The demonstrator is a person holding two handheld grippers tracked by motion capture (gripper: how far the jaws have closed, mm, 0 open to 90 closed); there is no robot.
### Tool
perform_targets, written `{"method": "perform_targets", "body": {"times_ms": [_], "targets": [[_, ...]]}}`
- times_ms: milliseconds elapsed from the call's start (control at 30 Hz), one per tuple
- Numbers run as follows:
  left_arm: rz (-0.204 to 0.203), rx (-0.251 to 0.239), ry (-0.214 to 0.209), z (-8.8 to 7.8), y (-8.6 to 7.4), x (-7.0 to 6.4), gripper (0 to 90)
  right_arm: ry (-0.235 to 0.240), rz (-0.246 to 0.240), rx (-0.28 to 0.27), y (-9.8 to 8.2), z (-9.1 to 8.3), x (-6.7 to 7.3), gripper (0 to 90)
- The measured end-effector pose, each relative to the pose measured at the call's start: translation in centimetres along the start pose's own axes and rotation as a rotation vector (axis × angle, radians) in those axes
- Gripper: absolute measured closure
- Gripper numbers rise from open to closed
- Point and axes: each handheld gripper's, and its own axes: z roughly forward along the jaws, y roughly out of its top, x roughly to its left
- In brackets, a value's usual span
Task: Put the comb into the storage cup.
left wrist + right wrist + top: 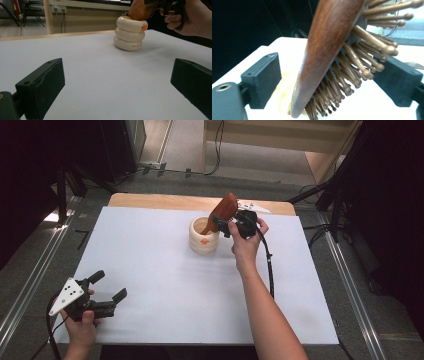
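In the high view a wooden hairbrush (223,212) leans handle-down in a cream ribbed holder (203,236) mid-table, the right gripper (231,224) beside it. In the left gripper view the left gripper (117,82) gapes wide, holding nothing. In the right gripper view, the jaws stand apart around the brush head, not pressing.

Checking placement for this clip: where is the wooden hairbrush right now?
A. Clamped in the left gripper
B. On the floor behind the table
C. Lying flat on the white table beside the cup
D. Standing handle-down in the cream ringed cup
D: the hairbrush leans with its handle inside the cream ringed cup, its bristled head sticking up between the open jaws of the right gripper, which do not press on it.
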Motion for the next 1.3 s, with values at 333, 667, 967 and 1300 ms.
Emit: {"method": "perform_targets", "body": {"times_ms": [333,667,967,1300], "targets": [[0.0,0.001,0.001,0.0,0.0,0.0,0.0,-0.007,-0.05,0.005,0.0,-1.3,0.2,0.2],[0.004,0.002,-0.001,0.1,0.0,-0.1,0.0,-0.003,-0.084,-0.012,-0.1,-2.9,0.4,0.0],[0.005,0.004,-0.001,0.1,0.0,-0.1,0.0,0.001,-0.095,-0.027,-0.2,-4.3,0.4,0.0],[0.01,0.012,-0.001,0.1,0.0,-0.2,0.0,-0.003,-0.137,-0.032,-0.8,-5.6,0.7,0.0]]}}
